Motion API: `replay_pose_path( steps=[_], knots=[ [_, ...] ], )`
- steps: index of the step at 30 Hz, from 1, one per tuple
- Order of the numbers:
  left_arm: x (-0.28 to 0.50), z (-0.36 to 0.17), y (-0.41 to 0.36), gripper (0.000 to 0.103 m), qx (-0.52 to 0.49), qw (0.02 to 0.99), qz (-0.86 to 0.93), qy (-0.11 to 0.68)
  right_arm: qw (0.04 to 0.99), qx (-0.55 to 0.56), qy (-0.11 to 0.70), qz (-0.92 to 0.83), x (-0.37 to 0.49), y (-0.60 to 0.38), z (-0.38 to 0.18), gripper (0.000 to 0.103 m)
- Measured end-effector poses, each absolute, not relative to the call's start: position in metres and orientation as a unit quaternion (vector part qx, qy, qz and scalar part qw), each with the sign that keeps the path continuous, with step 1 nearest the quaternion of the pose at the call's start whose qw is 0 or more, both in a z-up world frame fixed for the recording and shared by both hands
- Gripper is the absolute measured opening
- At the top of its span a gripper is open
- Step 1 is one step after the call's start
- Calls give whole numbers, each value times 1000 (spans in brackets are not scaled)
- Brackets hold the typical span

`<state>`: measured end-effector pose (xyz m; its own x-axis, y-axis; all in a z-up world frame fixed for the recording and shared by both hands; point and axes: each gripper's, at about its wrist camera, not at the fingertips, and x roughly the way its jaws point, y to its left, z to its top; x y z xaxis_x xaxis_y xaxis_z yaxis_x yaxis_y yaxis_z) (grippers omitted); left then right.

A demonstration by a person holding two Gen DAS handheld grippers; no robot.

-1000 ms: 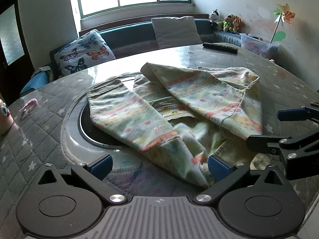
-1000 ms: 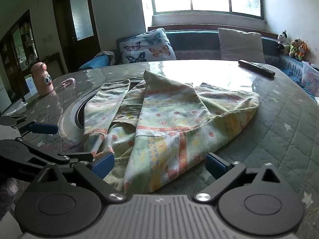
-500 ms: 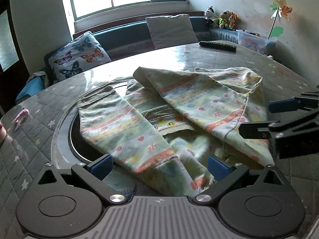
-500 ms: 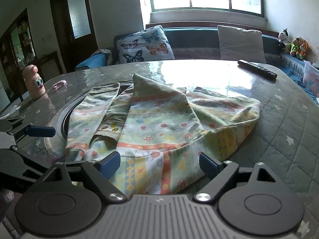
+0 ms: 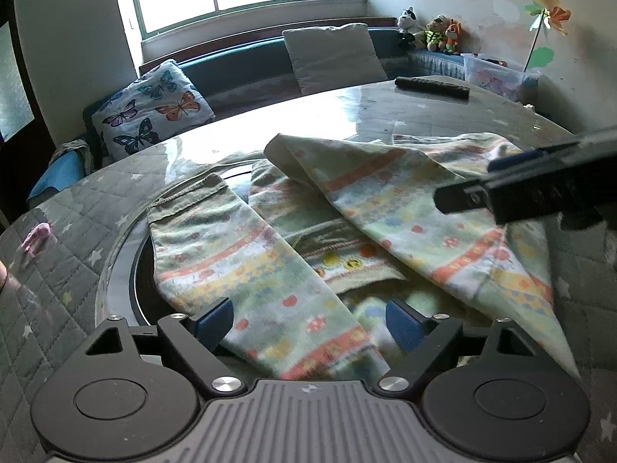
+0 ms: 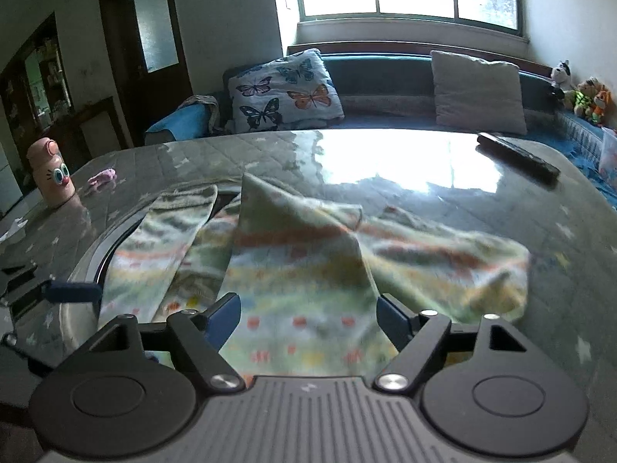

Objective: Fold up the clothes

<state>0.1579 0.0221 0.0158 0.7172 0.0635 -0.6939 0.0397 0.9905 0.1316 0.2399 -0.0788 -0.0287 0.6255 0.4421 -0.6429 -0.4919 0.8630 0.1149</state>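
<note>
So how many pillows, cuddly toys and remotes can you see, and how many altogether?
Pillows: 2, butterfly pillow and grey pillow
Cuddly toys: 3
Remotes: 1
Total: 6

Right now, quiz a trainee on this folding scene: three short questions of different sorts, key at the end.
1. True or false: the left gripper has its jaws shut on the patterned garment.
2. Which lies at the far right of the table? A) remote control B) pink bottle C) plush toys
3. Fill in: both sleeves lie folded across the garment's ____.

Key: 1 false, the jaws stand open on either side of a sleeve end. 2 A, the remote control. 3 body.
</note>
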Motion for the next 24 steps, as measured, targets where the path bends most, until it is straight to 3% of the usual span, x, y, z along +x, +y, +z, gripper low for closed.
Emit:
replay_pose_path(
  steps=[9,17,23,24],
  knots=[
    [171,6,30,89,61,920,9,387,892,-67,343,288,291,-28,-29,78],
    [176,5,35,89,53,921,8,387,888,-91,331,304,324,19,-32,71],
    [181,5,38,89,48,921,14,387,885,-123,345,286,344,37,-48,44],
    [181,5,39,89,48,920,15,388,885,-120,347,285,345,35,-48,34]
  ],
)
